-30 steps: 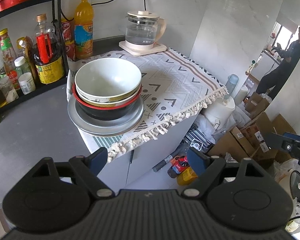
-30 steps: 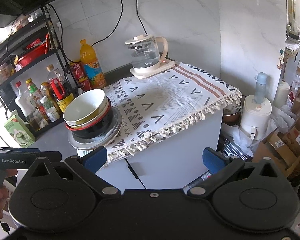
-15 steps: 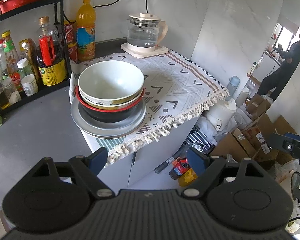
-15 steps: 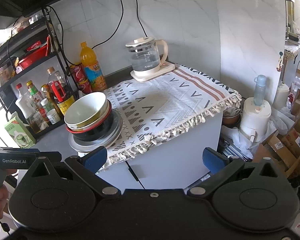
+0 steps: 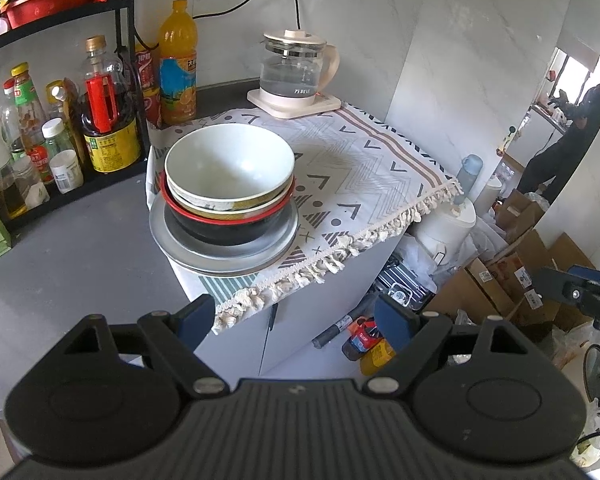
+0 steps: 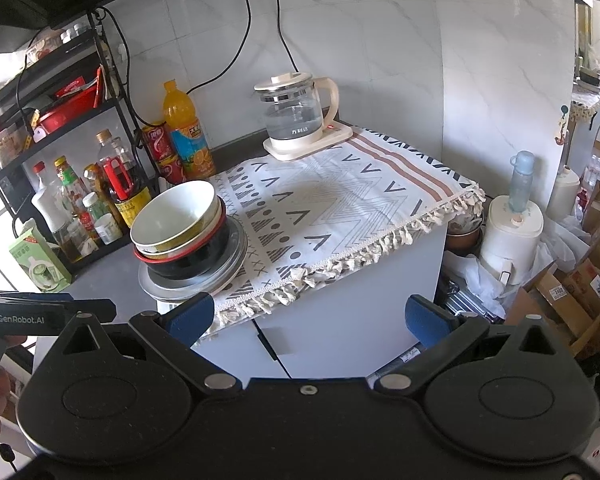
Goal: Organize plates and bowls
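Stack: a white bowl (image 5: 230,168) is nested in a red-rimmed black bowl (image 5: 228,220), carried on grey plates (image 5: 224,254).
Place: ahead of the left gripper (image 5: 294,318), ahead-left of the right gripper (image 6: 308,316), at the patterned cloth's (image 6: 340,200) near corner.
Grippers: both are spread wide, nothing held.
Progress: the crockery is already gathered into one pile; whether sorting is finished or pending cannot be told.

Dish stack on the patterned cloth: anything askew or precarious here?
Yes. The grey plate carrying the bowls sits at the cabinet's left front corner, its rim overhanging the edge. The white bowl on top tilts leftward in the right wrist view. Nothing spilled or broken.
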Demonstrator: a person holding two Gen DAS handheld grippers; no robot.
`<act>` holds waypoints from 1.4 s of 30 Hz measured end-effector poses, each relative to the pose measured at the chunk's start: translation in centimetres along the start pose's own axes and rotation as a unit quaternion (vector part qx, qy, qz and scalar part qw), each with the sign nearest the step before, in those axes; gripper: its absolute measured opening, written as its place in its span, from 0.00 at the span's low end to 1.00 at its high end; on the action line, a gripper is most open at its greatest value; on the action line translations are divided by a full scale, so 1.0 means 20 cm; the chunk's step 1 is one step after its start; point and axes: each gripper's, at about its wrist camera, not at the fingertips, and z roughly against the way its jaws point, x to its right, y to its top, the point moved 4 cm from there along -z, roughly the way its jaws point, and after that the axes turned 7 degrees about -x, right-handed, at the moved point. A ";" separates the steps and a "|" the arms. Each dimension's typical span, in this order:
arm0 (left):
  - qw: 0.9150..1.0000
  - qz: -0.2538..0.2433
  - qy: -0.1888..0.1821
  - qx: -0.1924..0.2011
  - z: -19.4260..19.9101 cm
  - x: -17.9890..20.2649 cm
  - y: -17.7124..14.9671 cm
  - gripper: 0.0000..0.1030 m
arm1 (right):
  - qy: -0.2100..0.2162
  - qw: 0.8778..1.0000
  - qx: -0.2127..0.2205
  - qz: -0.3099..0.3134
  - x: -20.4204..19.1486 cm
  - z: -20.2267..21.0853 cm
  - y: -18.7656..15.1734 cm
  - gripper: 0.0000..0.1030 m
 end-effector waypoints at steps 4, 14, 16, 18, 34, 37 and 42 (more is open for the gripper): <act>1.000 -0.001 0.001 -0.002 -0.01 0.00 0.00 0.83 | -0.004 1.000 -0.002 -0.001 0.01 0.01 0.00 1.00; 1.000 -0.005 0.004 -0.001 0.00 0.02 0.00 0.83 | -0.006 1.000 -0.006 -0.004 0.06 0.01 -0.01 1.00; 1.000 -0.006 0.004 -0.001 -0.01 0.03 0.00 0.83 | -0.006 1.000 -0.006 -0.003 0.06 0.01 -0.01 1.00; 1.000 -0.006 0.004 -0.001 -0.01 0.03 0.00 0.83 | -0.006 1.000 -0.006 -0.003 0.07 0.01 -0.01 1.00; 1.000 -0.007 0.006 -0.001 -0.01 0.03 0.00 0.83 | -0.009 1.000 -0.009 -0.001 0.08 0.01 -0.02 1.00; 1.000 -0.007 0.005 -0.001 -0.01 0.03 0.00 0.83 | -0.009 1.000 -0.011 -0.001 0.08 0.00 -0.03 1.00; 1.000 -0.005 0.009 0.002 -0.02 0.02 0.00 0.83 | -0.008 1.000 -0.015 -0.001 0.08 -0.01 -0.02 1.00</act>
